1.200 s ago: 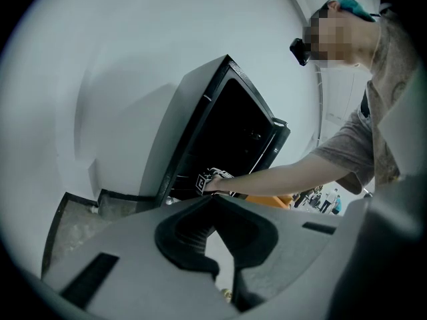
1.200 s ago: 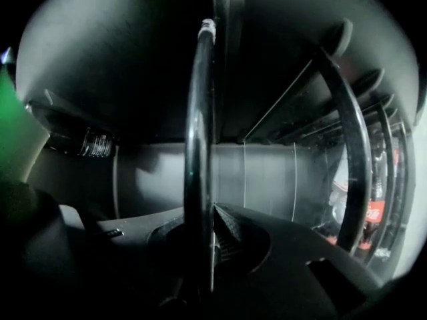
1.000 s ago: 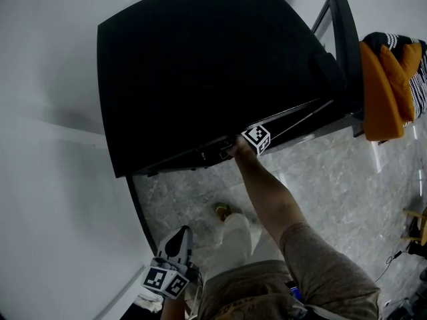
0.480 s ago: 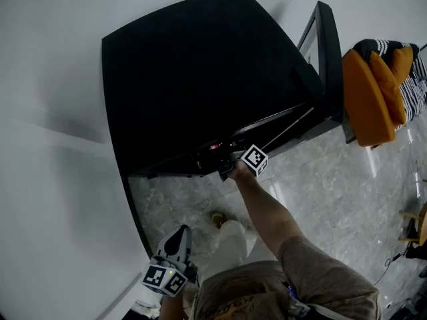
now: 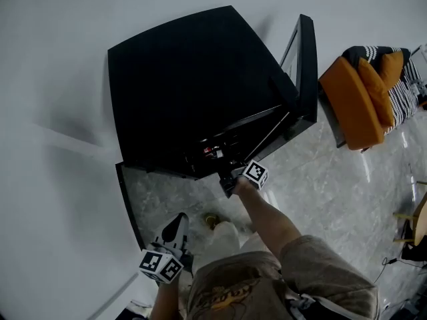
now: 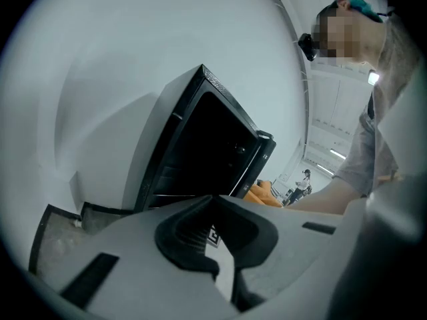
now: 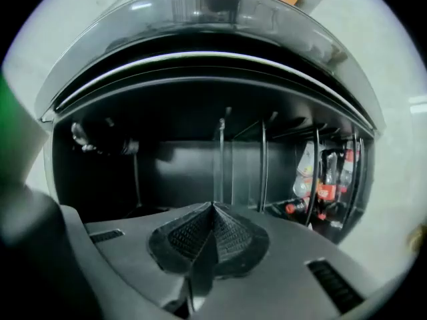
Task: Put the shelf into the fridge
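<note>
The black fridge (image 5: 187, 85) stands against the white wall with its door (image 5: 307, 65) swung open at the right. My right gripper (image 5: 227, 181) is just in front of the open cabinet. Its jaws (image 7: 213, 205) are shut, and the thin wire shelf (image 7: 220, 152), seen edge-on, runs from their tip into the dark interior. In the head view the shelf's edge (image 5: 270, 139) is a thin line from the gripper towards the door hinge. My left gripper (image 5: 179, 224) hangs low by my leg, shut and holding nothing (image 6: 213, 199).
More wire shelves and red-labelled bottles (image 7: 323, 192) fill one side of the cabinet. An orange seat with a striped cloth (image 5: 357, 105) stands to the right of the door. A small yellowish object (image 5: 212, 220) lies on the marble floor by my foot.
My right gripper has drawn back a little from the fridge's front, and more of the interior with its bottles now shows. The left gripper has hardly moved.
</note>
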Tool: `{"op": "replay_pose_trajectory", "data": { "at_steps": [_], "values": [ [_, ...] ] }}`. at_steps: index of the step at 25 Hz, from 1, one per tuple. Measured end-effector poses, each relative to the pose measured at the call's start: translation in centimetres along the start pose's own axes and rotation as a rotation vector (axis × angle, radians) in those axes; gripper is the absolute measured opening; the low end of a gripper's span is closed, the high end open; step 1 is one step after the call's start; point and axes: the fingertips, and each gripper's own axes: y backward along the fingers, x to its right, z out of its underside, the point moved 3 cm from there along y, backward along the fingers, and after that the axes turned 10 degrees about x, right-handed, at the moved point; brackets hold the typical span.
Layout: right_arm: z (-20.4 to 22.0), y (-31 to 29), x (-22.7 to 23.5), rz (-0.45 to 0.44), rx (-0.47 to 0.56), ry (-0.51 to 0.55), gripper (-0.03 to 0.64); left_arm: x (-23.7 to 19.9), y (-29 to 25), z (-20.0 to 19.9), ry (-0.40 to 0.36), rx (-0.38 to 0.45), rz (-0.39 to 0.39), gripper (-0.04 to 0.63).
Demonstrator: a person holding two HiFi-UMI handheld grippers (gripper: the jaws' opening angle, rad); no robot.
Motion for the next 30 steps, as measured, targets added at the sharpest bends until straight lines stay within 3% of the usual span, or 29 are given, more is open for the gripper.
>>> {"op": "replay_pose_trajectory", "data": {
  "at_steps": [8, 12, 17, 25, 30],
  "values": [
    [1.4, 4.0, -6.7, -0.044, -0.25, 0.122, 0.021, 3.1, -1.9, -1.6, 0.057, -0.025, 0.079, 0.005],
    [-0.3, 5.7, -11.7, -0.148, -0.3, 0.198, 0.021, 5.6, -3.2, -2.9, 0.057, -0.038, 0.142, 0.005],
    [1.1, 9.6, -19.0, -0.294, -0.412, 0.269, 0.021, 8.6, -4.0, -4.3, 0.03, -0.061, 0.218, 0.005],
    [2.4, 15.5, -26.4, -0.484, -0.554, 0.663, 0.021, 11.8, -4.8, -5.3, -0.037, -0.08, 0.294, 0.005],
    [3.1, 19.7, -29.9, -0.602, -0.631, 0.822, 0.021, 13.5, -4.4, -5.7, -0.069, -0.078, 0.333, 0.005]
  ]
}}
